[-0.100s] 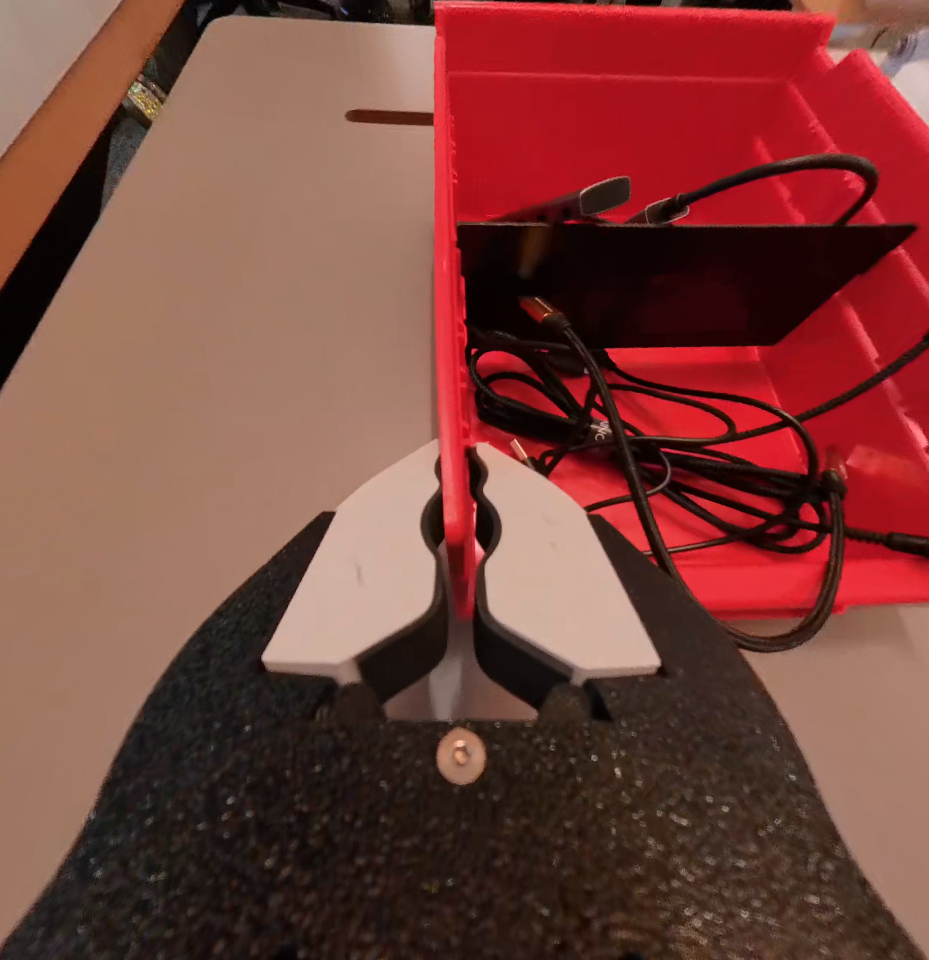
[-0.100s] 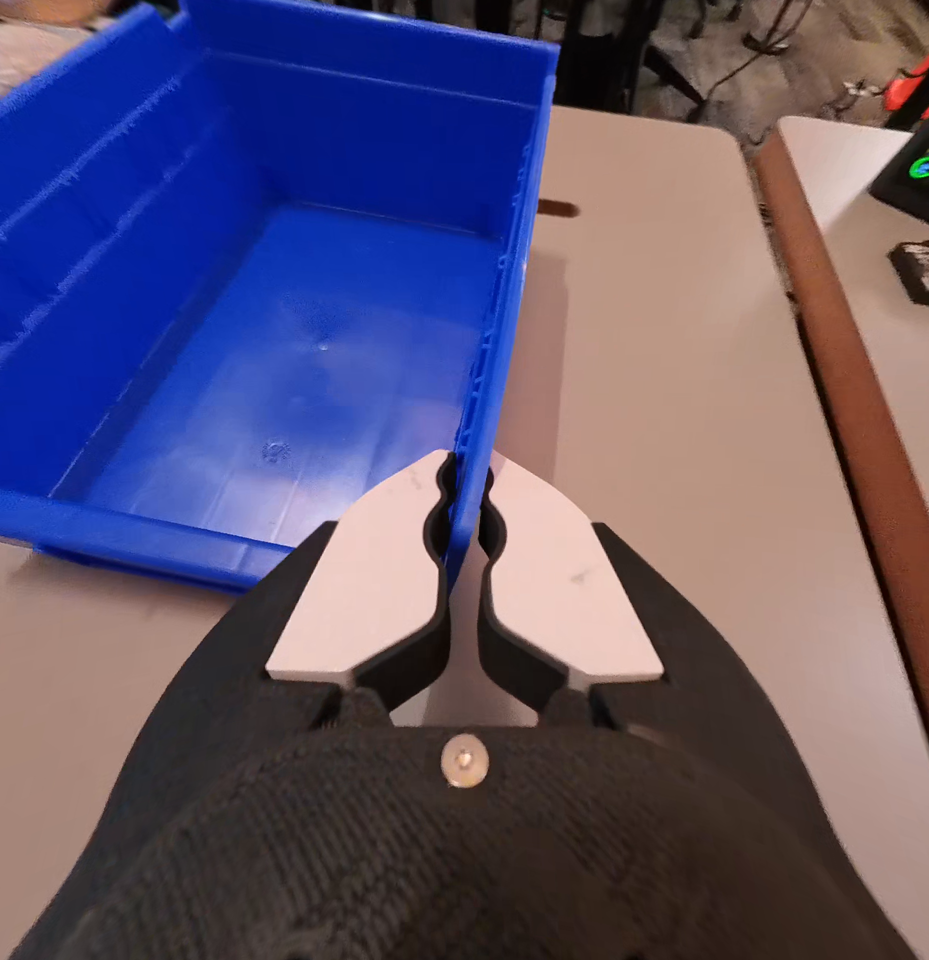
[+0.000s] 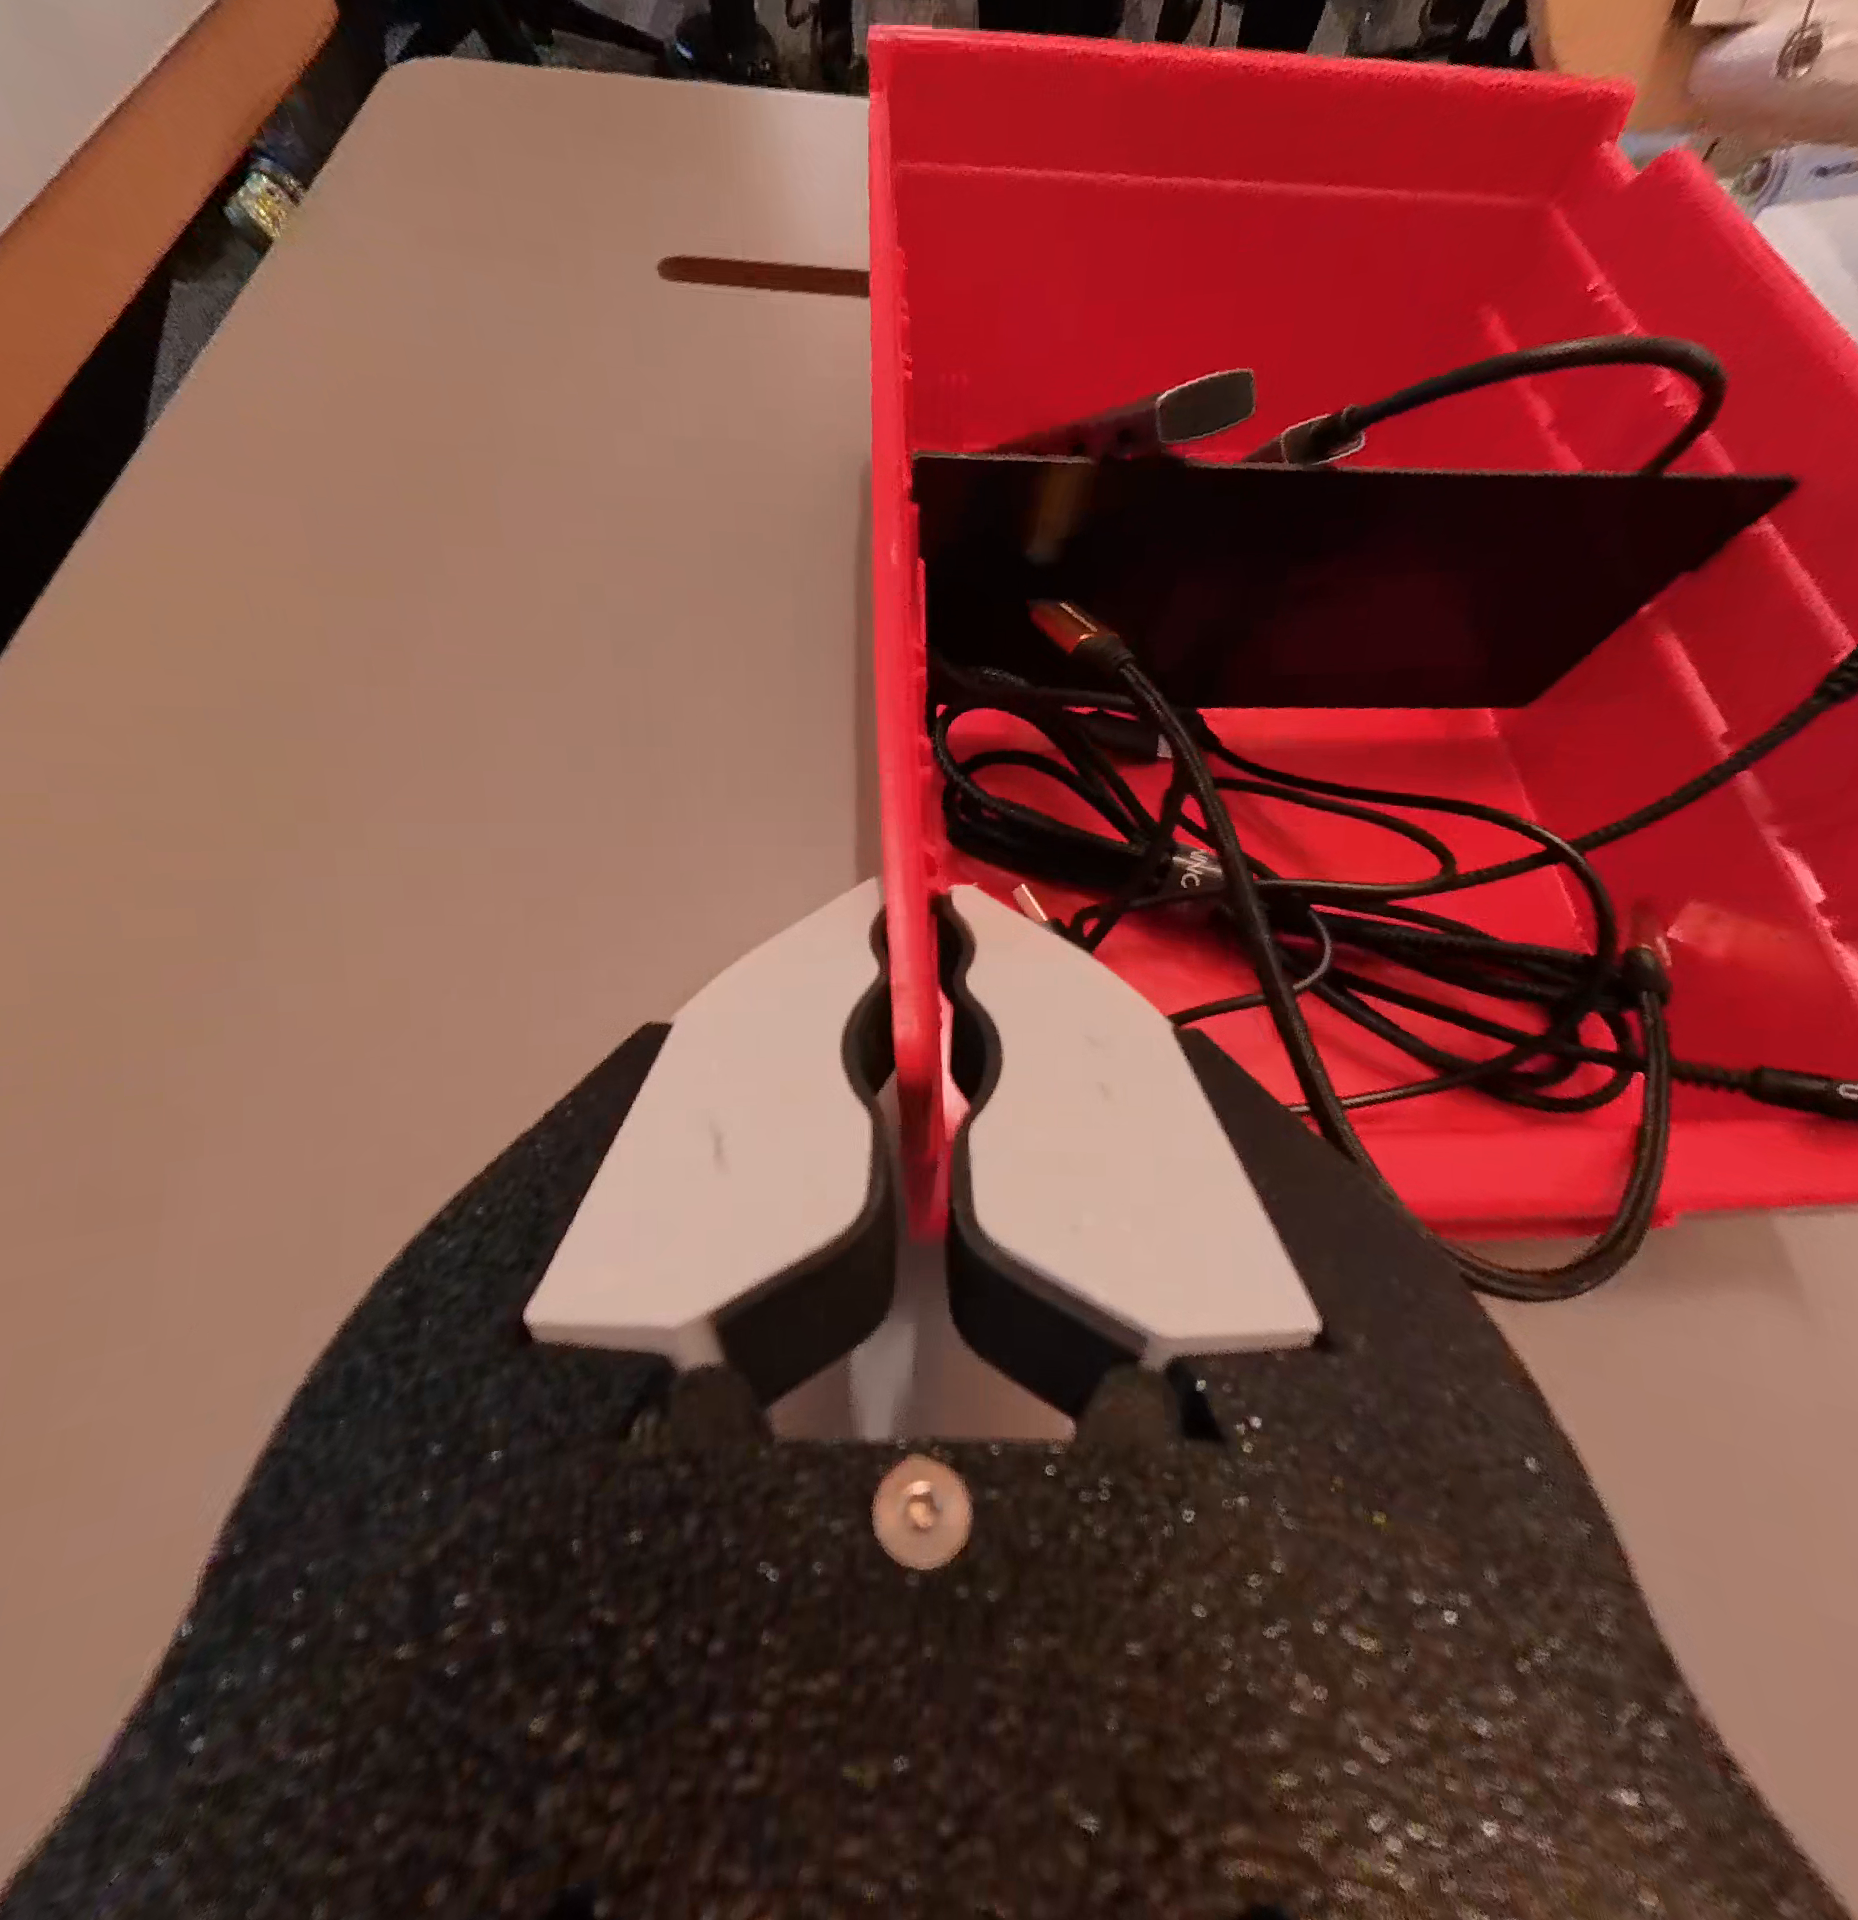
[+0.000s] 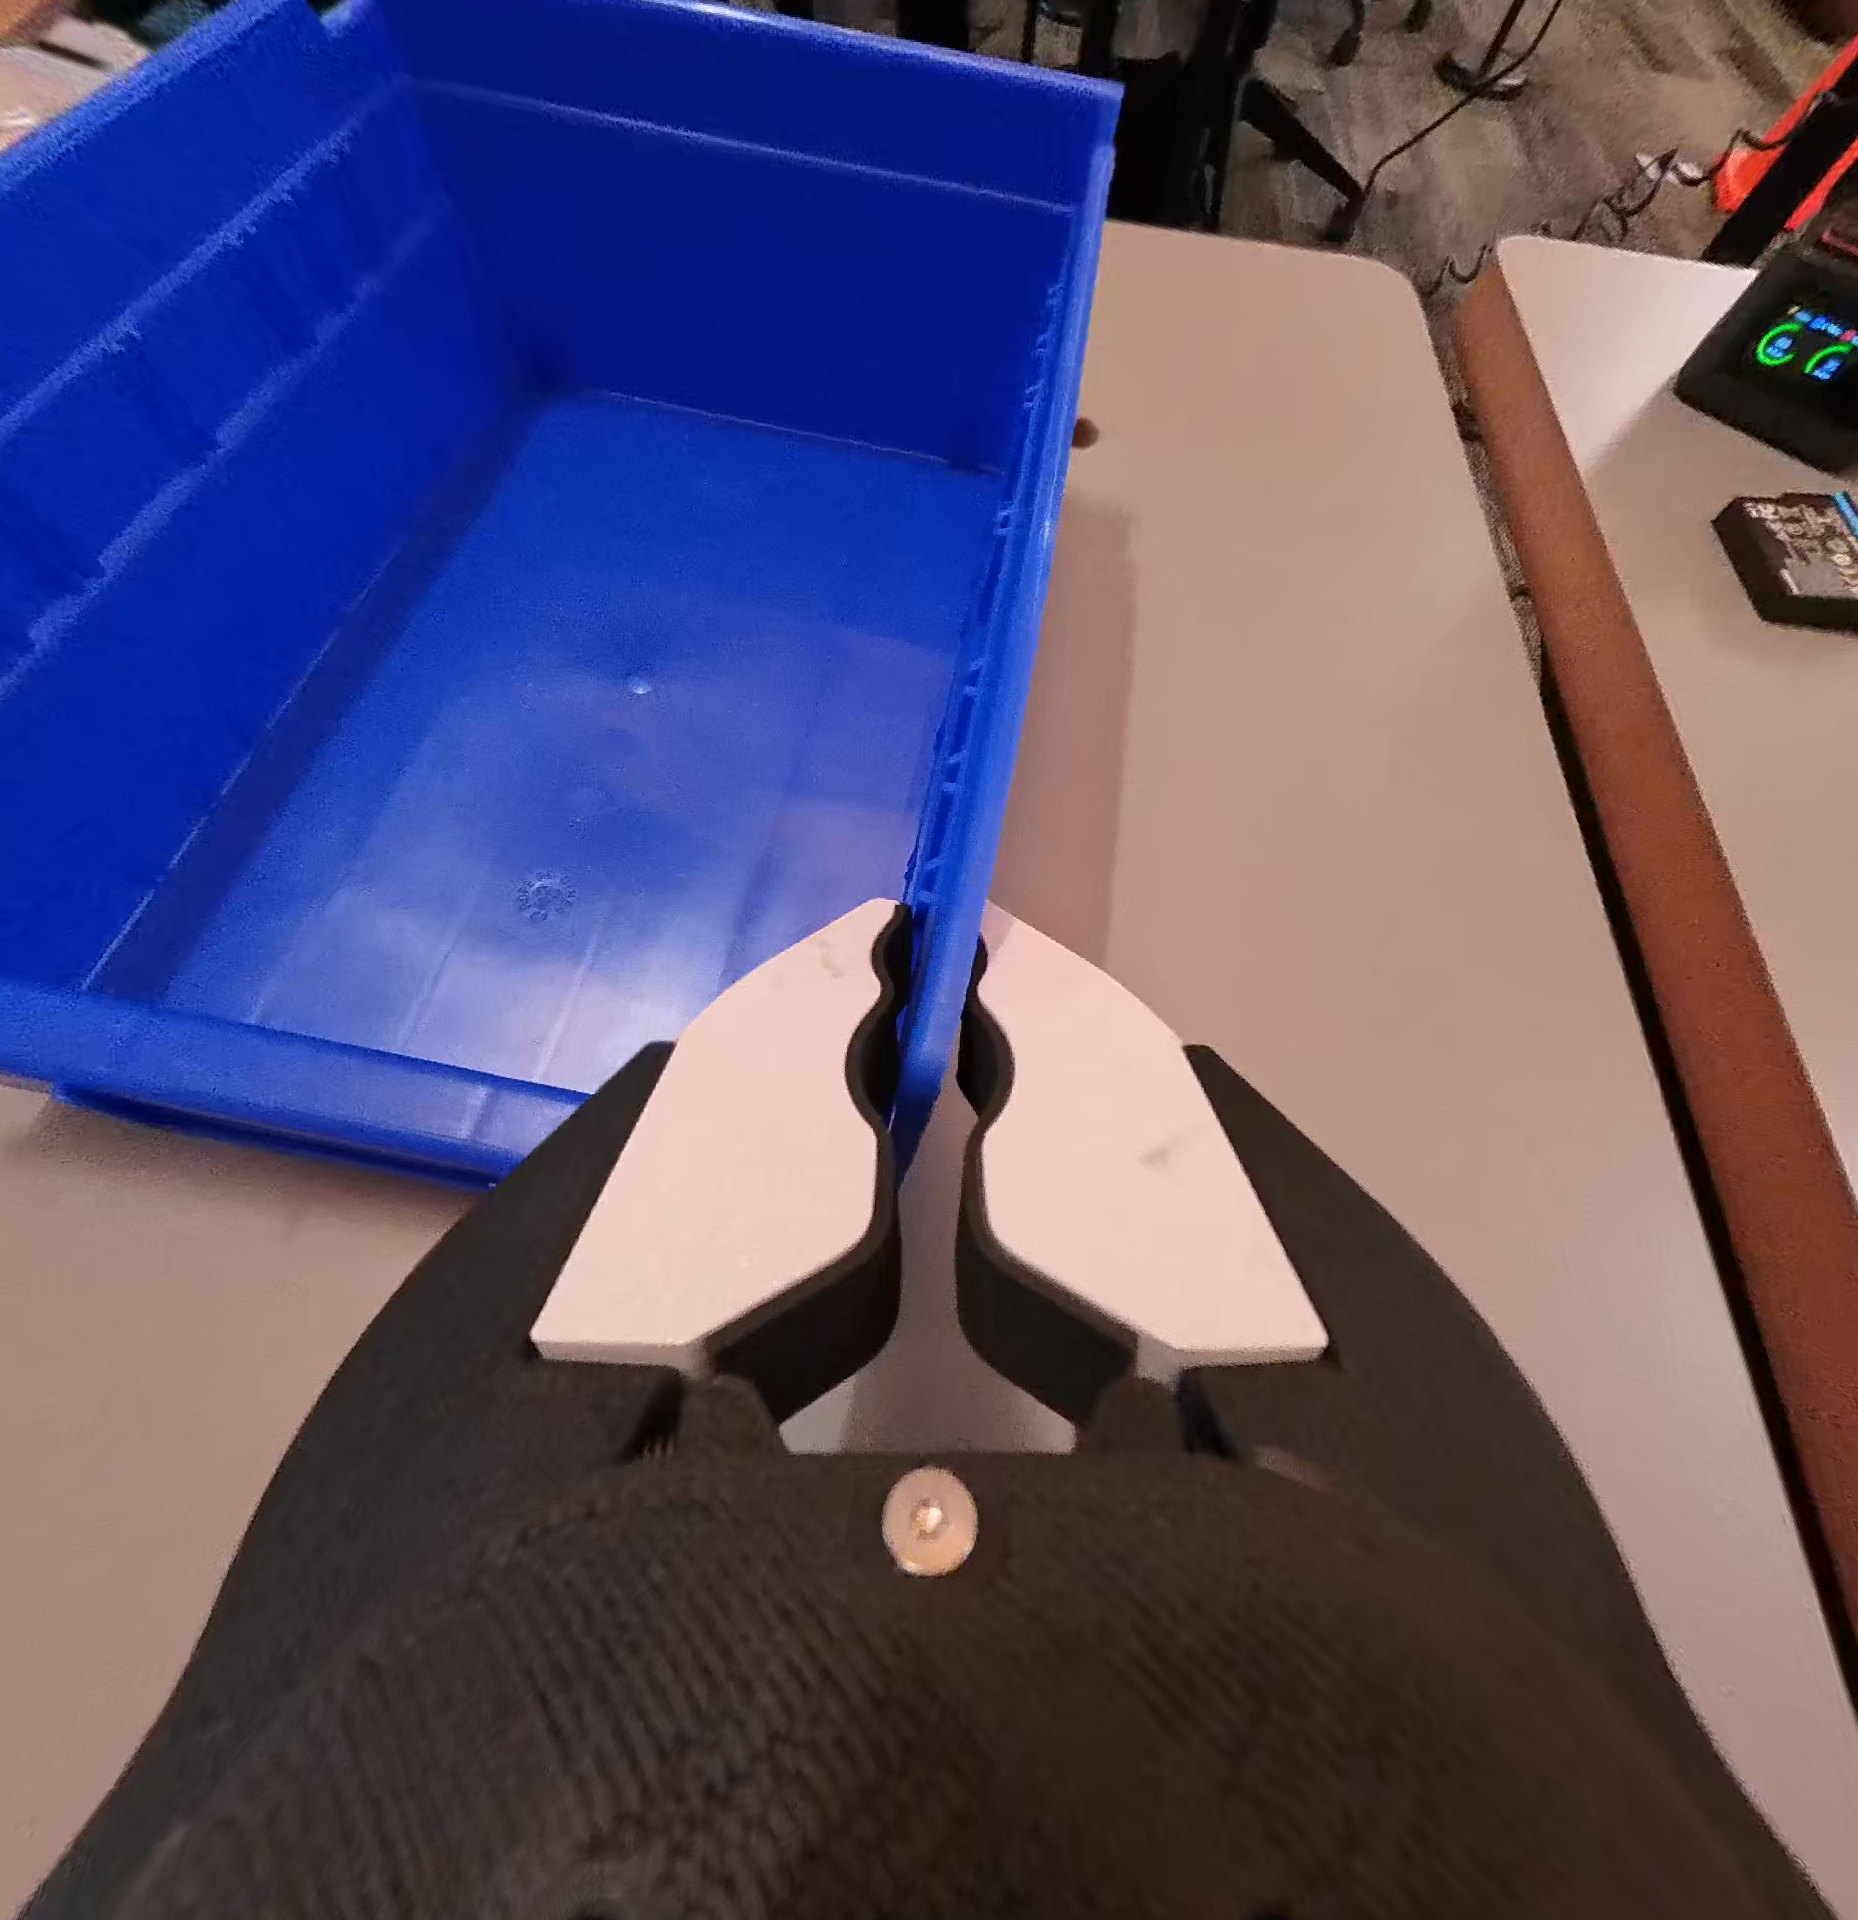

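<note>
Our left tongs clamp the stiff left wall of the red plastic bin holding tangled black cables; our right tongs pinch the rigid, light empty blue plastic bin wall at 12 o'clock on the grey bench

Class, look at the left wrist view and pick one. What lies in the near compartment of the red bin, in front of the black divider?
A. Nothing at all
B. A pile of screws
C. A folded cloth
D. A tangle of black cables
D. In front of the black divider, the red bin holds a tangle of black cables, one looping out over the near rim, while the left tongs are shut on the bin's side wall.
</note>
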Tool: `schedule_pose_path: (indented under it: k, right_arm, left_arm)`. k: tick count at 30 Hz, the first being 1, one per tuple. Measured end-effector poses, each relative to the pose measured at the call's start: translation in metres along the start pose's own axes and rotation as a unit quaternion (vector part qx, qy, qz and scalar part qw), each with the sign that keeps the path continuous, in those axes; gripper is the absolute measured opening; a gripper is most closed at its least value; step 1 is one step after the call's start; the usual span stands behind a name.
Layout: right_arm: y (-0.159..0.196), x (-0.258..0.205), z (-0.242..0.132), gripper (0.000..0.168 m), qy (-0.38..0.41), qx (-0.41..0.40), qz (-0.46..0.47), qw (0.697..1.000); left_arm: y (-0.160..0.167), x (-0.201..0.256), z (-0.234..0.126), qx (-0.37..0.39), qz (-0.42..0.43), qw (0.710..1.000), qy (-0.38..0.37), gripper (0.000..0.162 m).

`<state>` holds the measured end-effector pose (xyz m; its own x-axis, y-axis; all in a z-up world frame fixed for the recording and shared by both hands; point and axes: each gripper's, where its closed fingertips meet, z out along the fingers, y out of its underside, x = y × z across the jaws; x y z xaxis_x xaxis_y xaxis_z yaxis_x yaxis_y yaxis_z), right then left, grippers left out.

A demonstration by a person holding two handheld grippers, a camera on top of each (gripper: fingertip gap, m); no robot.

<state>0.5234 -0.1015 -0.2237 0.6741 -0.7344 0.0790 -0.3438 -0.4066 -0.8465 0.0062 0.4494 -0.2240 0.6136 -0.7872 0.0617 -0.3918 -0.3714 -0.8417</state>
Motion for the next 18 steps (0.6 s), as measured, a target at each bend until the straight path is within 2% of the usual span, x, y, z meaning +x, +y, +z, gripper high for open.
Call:
schedule_pose_path:
  k: [6,7,11,12,15,18]
  right_arm:
    - [-0.005,0.005,0.008,0.005,-0.004,0.006,0.004,1.0]
    - [-0.005,0.004,0.005,0.007,-0.002,0.011,0.007,1.0]
    - [-0.009,0.0,-0.027,0.042,0.002,0.06,0.035,0.998]
    - [-0.009,-0.003,-0.038,0.05,-0.003,0.076,0.047,0.996]
    - [-0.026,-0.019,-0.063,0.057,-0.029,0.133,0.028,0.99]
    - [-0.05,-0.045,-0.085,0.062,-0.07,0.145,0.014,0.987]
  left_arm:
    - [-0.007,0.009,0.012,0.004,0.011,1.0,-0.017,0.005]
    - [-0.007,0.009,0.012,0.003,0.016,1.0,-0.017,0.01]
    - [-0.006,0.006,0.004,-0.011,0.073,0.997,-0.01,0.031]
    - [-0.013,0.004,-0.002,0.001,0.088,0.996,-0.013,0.036]
    - [-0.05,0.011,-0.019,0.052,0.147,0.988,-0.01,0.039]
    - [-0.078,0.035,-0.018,0.065,0.261,0.963,-0.005,0.042]
